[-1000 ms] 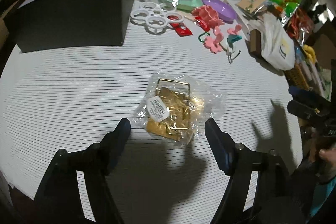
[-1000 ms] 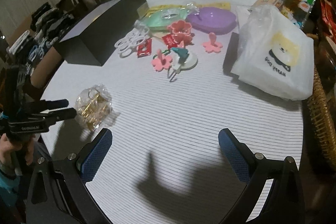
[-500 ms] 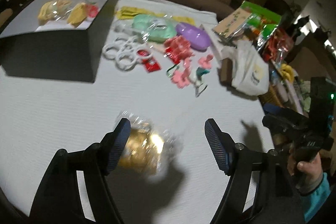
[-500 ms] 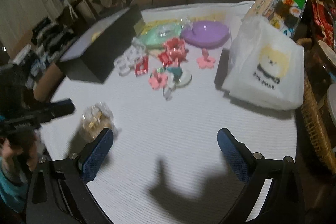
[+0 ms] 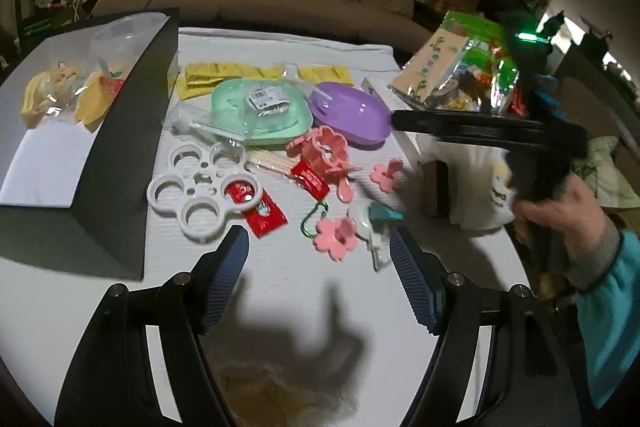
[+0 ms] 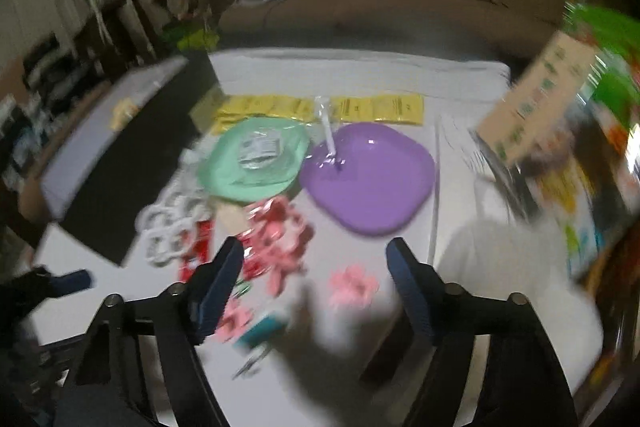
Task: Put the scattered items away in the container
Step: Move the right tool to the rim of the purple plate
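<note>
**Both hand-held grippers apart and empty above the clutter**

Seen from the left wrist, the left hand-held gripper (image 5: 318,255) has its fingers spread wide with nothing between them, above the white surface (image 5: 100,307). Just past its fingertips, at 12 o'clock, lie a pink flower clip (image 5: 335,238), a green carabiner (image 5: 311,221) and a white ring holder (image 5: 200,193) with a red packet (image 5: 265,215) touching its edge. Farther off sit a mint green plate (image 5: 264,115) and a purple plate (image 5: 352,115), side by side, with yellow packets (image 5: 256,71) behind them. The black container (image 5: 88,163) stands at 10 o'clock, a few yellowish wrapped items (image 5: 64,95) already inside. A blurred golden-brown mass (image 5: 280,391) shows at 6 o'clock, under the gripper.

At 3 o'clock the right hand (image 5: 568,211) holds the right hand-held gripper (image 6: 314,259); its own view, badly blurred, shows the fingers apart and empty, with another pink flower clip (image 6: 352,285) between them. A white plastic bag (image 5: 476,183) stands at 3 o'clock.
</note>
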